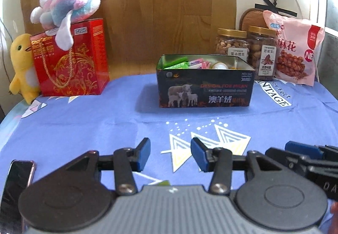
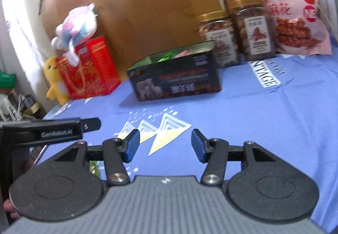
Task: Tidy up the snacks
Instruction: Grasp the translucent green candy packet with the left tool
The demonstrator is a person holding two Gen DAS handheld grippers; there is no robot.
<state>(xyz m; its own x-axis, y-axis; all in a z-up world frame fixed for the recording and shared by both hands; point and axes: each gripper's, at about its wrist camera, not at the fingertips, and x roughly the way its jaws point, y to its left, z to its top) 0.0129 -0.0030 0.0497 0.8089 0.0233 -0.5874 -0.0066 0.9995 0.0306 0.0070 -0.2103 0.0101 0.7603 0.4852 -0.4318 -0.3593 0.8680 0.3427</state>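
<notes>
Both spread and empty, left claw and right claw near worktop's front edge; seemingly finished, snack tin filled.

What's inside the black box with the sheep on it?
The black box is open on top. Inside are green packets, pink packets and something small and white. The box's front wall hides whatever lies deeper down.
</notes>
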